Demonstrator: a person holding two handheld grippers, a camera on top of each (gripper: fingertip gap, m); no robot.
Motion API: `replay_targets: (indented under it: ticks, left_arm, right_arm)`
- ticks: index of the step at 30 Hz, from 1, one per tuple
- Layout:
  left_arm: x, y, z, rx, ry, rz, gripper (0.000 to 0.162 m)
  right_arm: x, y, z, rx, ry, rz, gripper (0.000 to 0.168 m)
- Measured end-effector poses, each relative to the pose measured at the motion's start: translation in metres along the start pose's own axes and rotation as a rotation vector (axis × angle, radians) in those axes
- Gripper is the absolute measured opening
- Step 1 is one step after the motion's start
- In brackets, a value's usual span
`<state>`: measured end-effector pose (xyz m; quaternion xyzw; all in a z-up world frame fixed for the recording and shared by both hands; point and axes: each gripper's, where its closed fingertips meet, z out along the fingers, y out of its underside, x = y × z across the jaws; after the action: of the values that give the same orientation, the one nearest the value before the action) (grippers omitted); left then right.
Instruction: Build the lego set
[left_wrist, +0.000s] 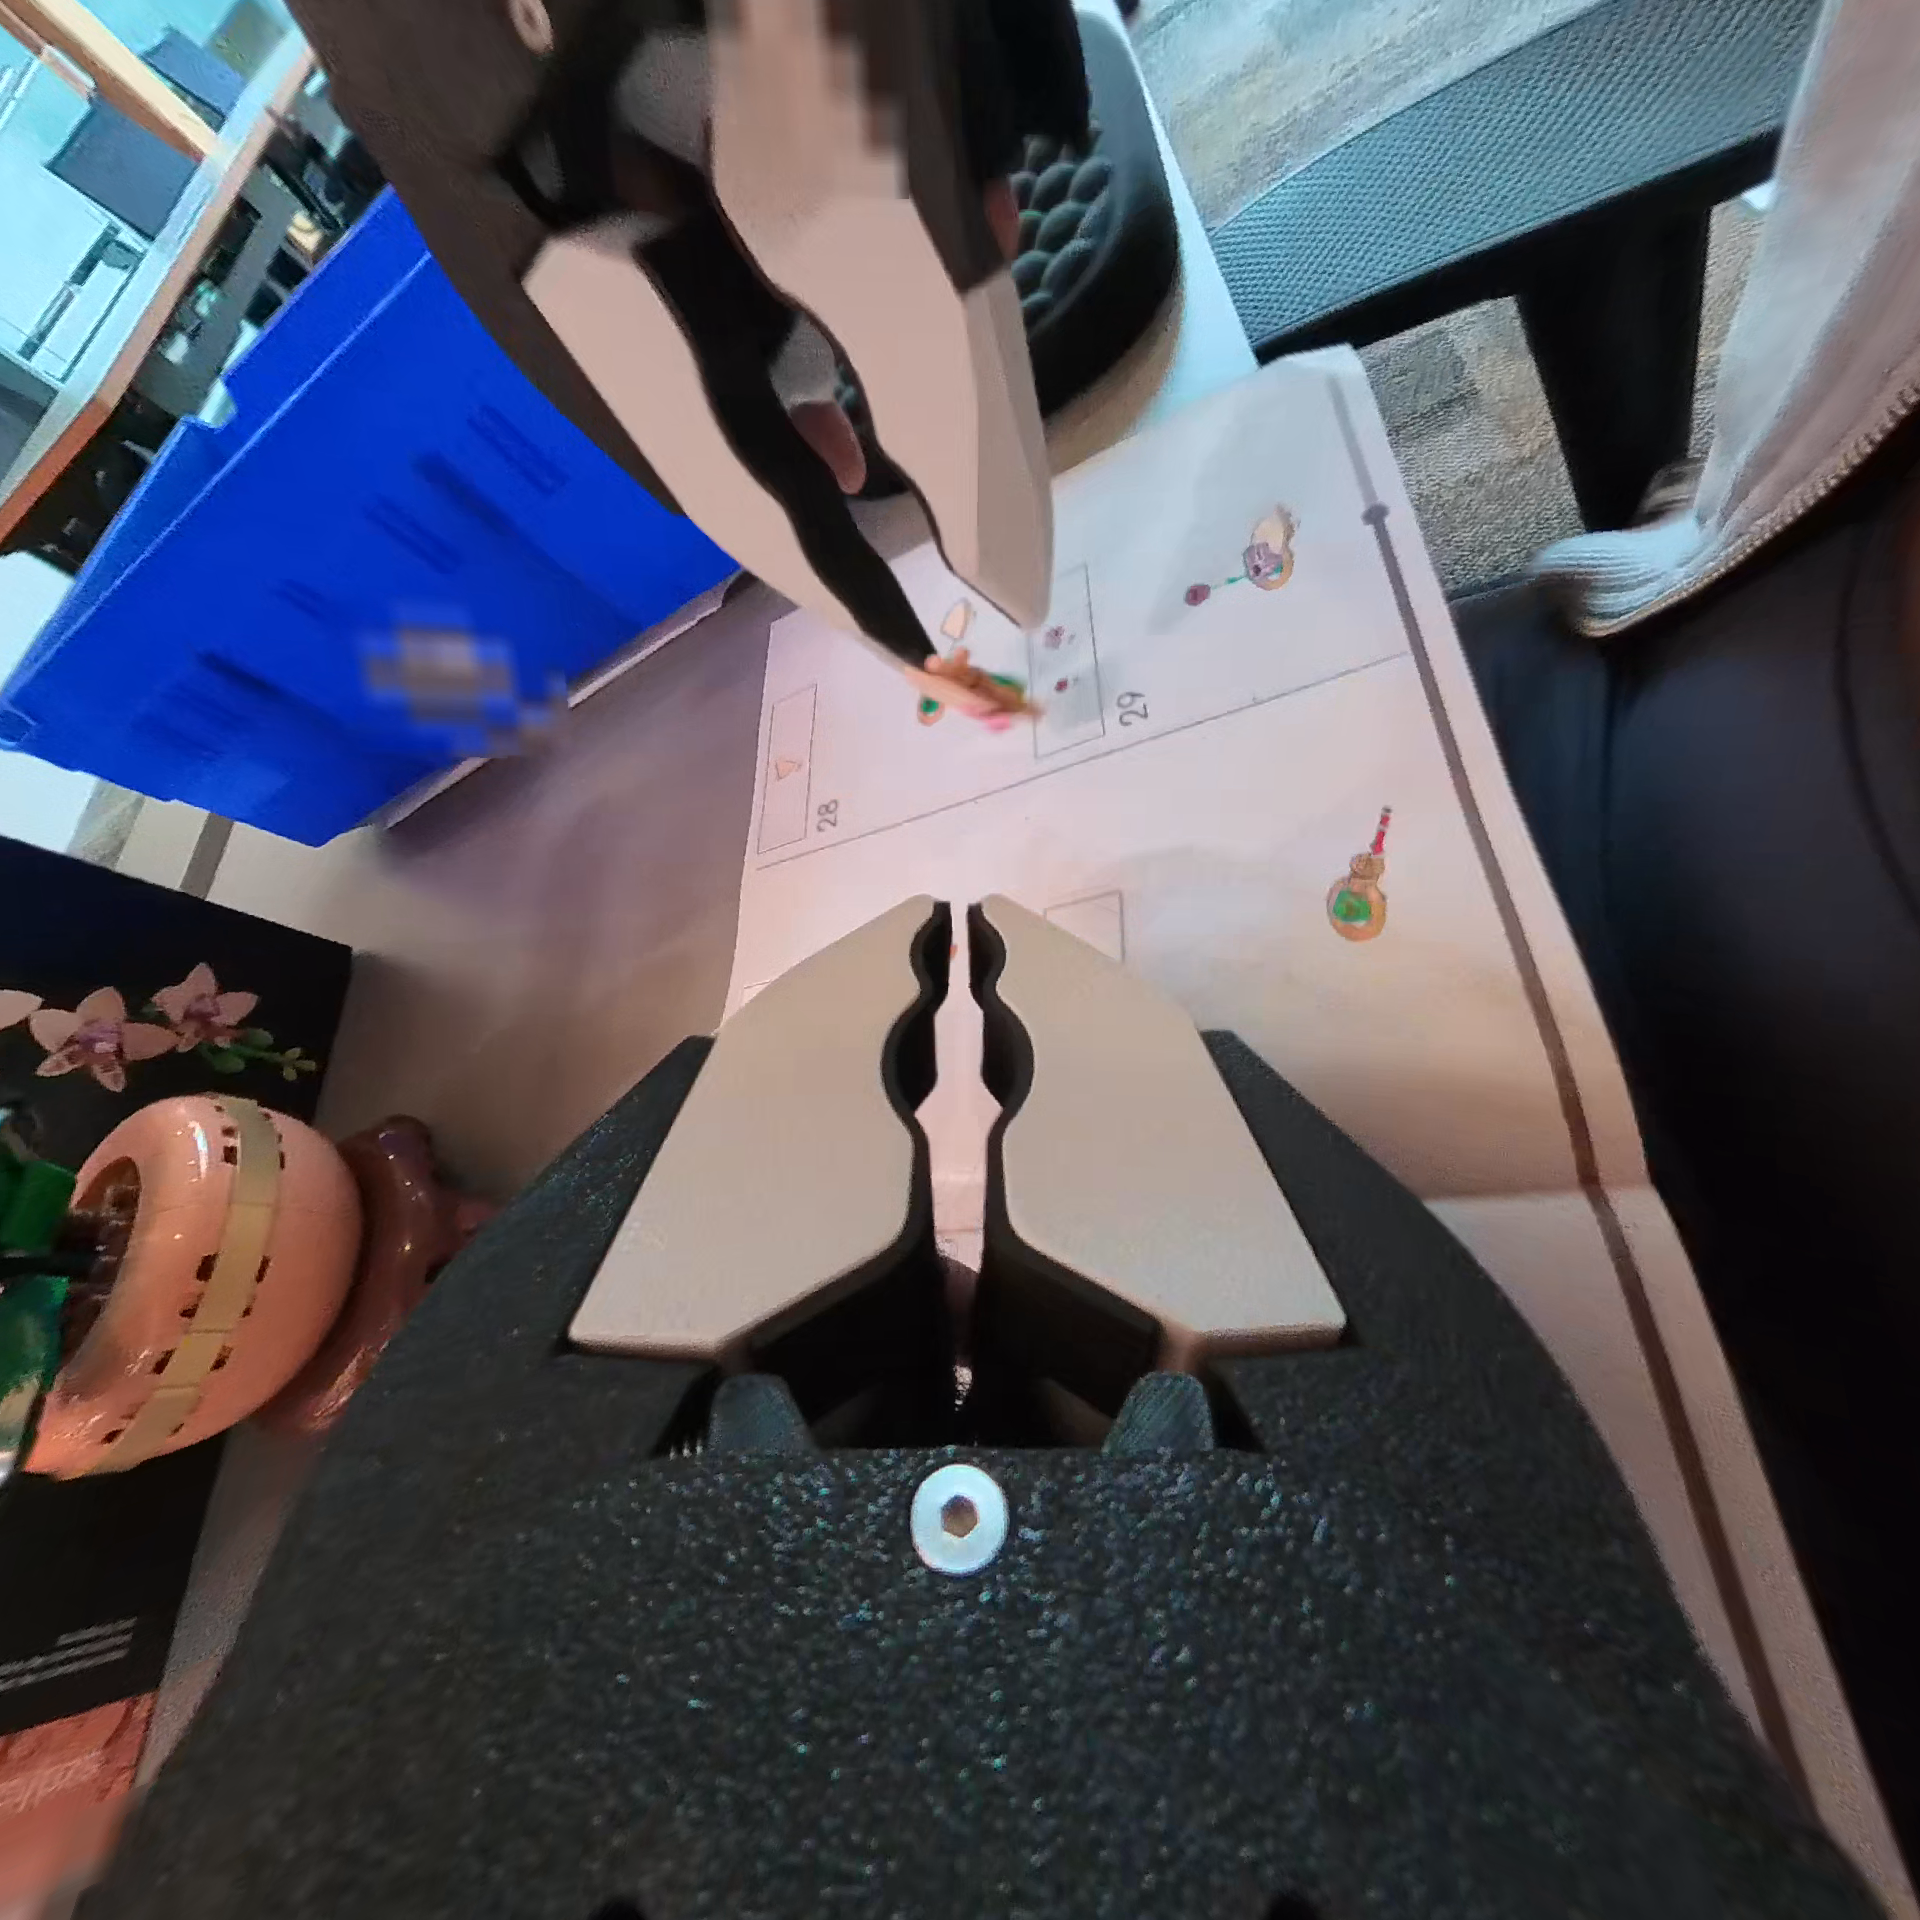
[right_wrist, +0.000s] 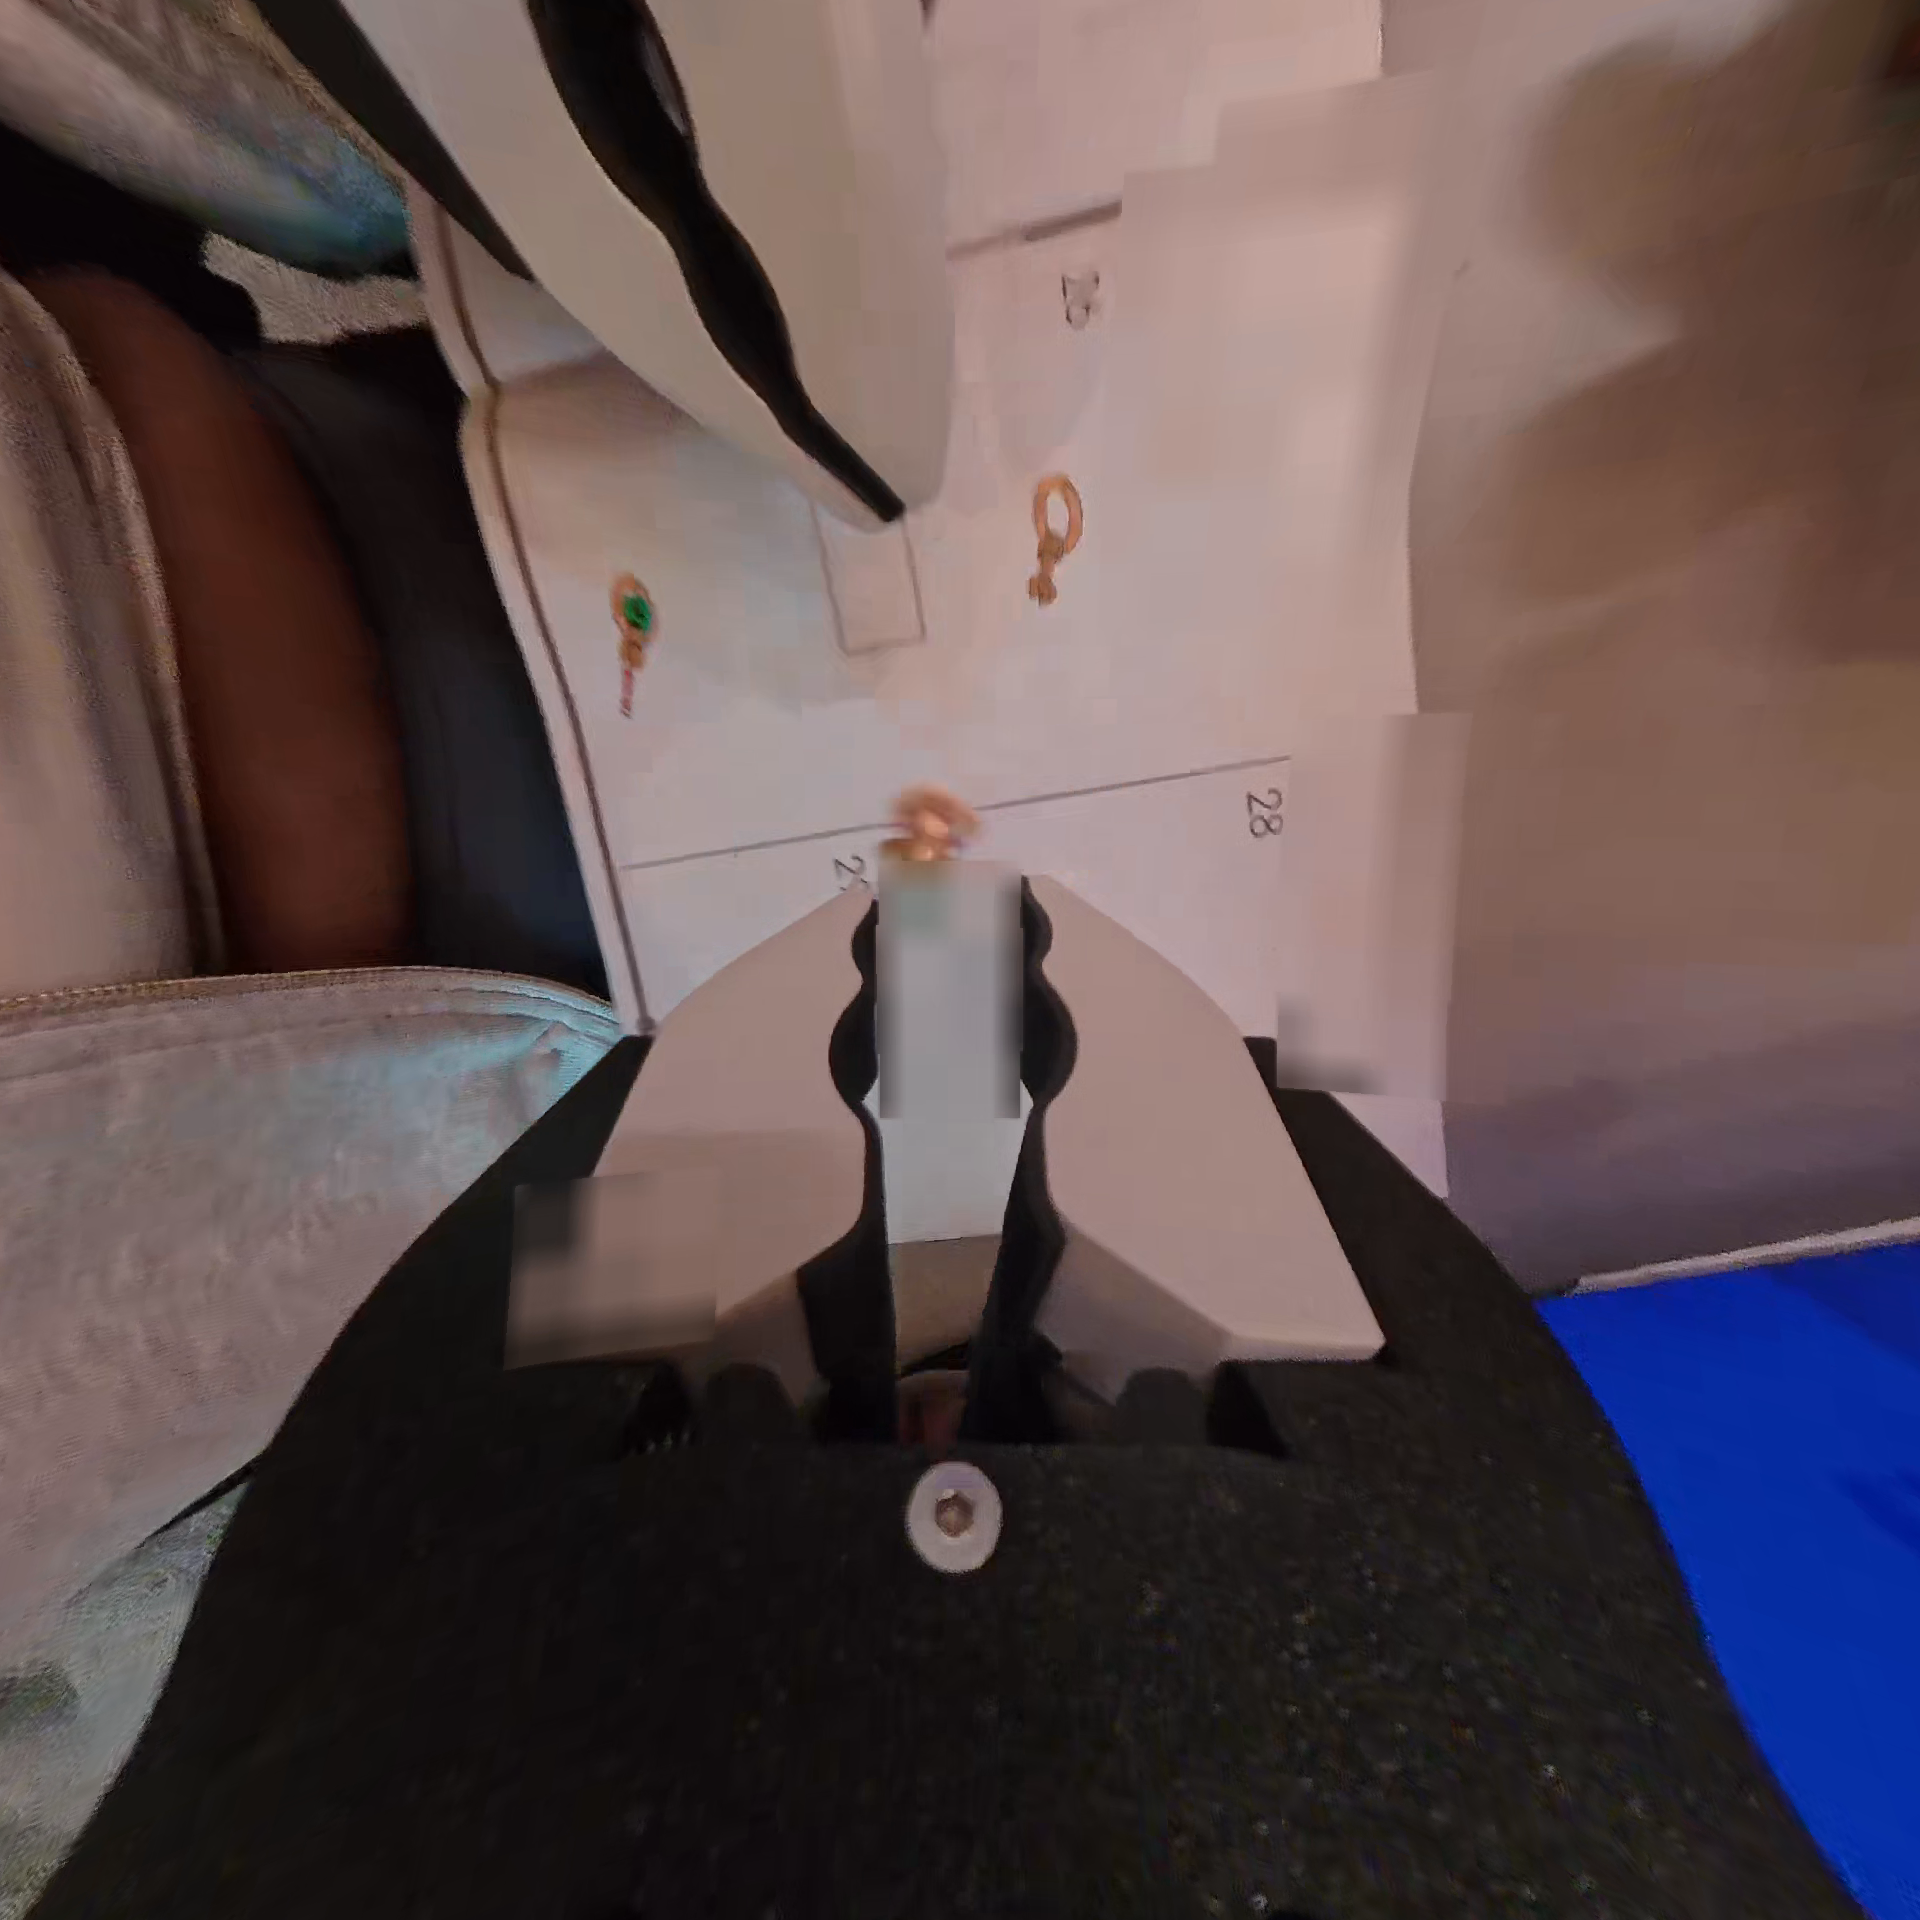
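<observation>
Left claw (left_wrist: 959, 914) nearly closed, empty; right claw (right_wrist: 951, 883) pinches a small tan lego piece (right_wrist: 932, 826) over glossy paper booklet (left_wrist: 1247, 810)

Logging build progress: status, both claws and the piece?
Left claw nearly shut, empty, over white instruction booklet. Right claw at small tan lego piece; grip unclear. Nothing blocking.

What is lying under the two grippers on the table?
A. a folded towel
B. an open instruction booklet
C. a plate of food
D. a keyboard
B: both the left gripper and the right gripper point down at an open instruction booklet with drawn build steps.
</observation>
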<state>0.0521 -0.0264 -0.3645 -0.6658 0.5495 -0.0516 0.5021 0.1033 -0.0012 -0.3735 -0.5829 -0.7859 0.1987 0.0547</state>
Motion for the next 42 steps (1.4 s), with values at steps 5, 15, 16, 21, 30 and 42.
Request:
replay_targets:
  ticks: [5, 15, 16, 21, 30, 42]
  left_arm:
    - [-0.011, -0.007, 0.003, -0.023, -0.073, -0.045, 0.003]
    - [0.025, -0.009, 0.015, -0.078, -0.043, -0.094, 0.008]
    - [0.027, -0.011, 0.016, -0.08, -0.036, -0.087, 0.009]
    - [0.03, -0.015, 0.023, -0.1, -0.021, -0.074, 0.012]
    - [0.034, -0.006, 0.026, -0.16, 0.012, -0.172, 0.009]
    - [0.002, -0.005, 0.03, -0.138, -0.098, -0.174, 0.011]
  right_arm:
    - [0.009, 0.01, -0.013, 0.077, 0.06, -0.022, 0.023]
    - [-0.024, 0.013, 0.014, 0.36, 0.185, -0.036, 0.022]
    - [-0.024, 0.011, 0.017, 0.375, 0.188, -0.037, 0.022]
    - [-0.018, 0.008, 0.022, 0.397, 0.191, 0.004, 0.02]
    - [-0.02, -0.015, 0.021, 0.496, 0.096, 0.059, 0.015]
    - [-0.011, -0.048, -0.002, 0.61, 0.144, -0.017, 0.009]
